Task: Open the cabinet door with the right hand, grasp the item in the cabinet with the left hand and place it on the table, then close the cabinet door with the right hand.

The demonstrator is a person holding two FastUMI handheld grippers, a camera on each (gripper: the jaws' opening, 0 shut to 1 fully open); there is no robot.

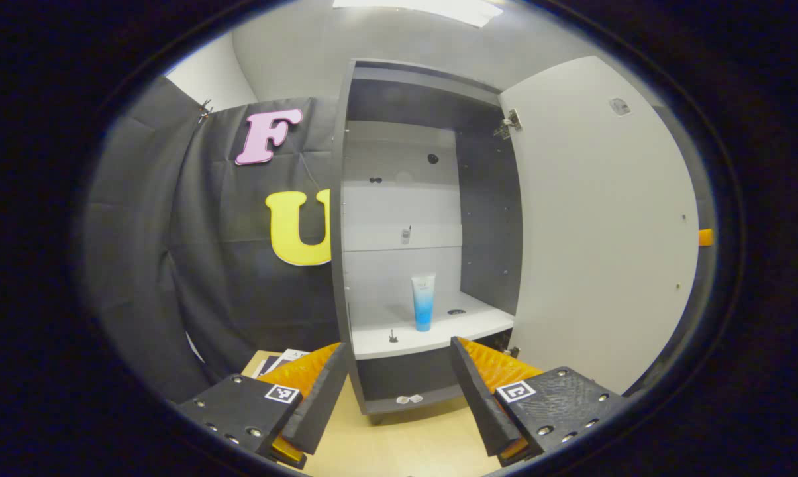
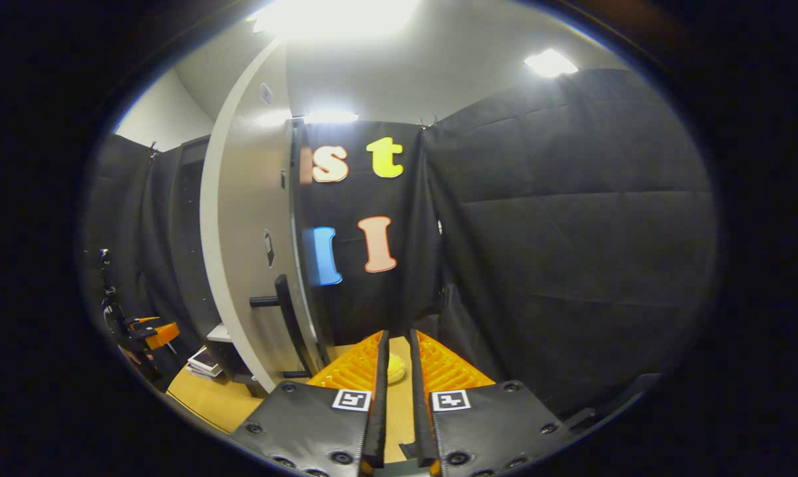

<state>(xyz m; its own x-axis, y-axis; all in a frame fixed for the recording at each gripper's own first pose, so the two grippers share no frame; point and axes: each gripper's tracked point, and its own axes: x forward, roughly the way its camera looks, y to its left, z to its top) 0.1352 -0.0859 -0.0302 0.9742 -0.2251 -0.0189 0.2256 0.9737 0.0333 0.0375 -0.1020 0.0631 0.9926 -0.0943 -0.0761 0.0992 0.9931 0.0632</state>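
Fingers (image 1: 468, 391) apart, facing tube (image 1: 423, 302)

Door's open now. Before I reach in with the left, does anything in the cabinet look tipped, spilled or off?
Nothing stands out. The blue and white tube stands upright on the white shelf, nothing spilled around it. The cabinet door is swung wide. The left gripper is open, short of the shelf.
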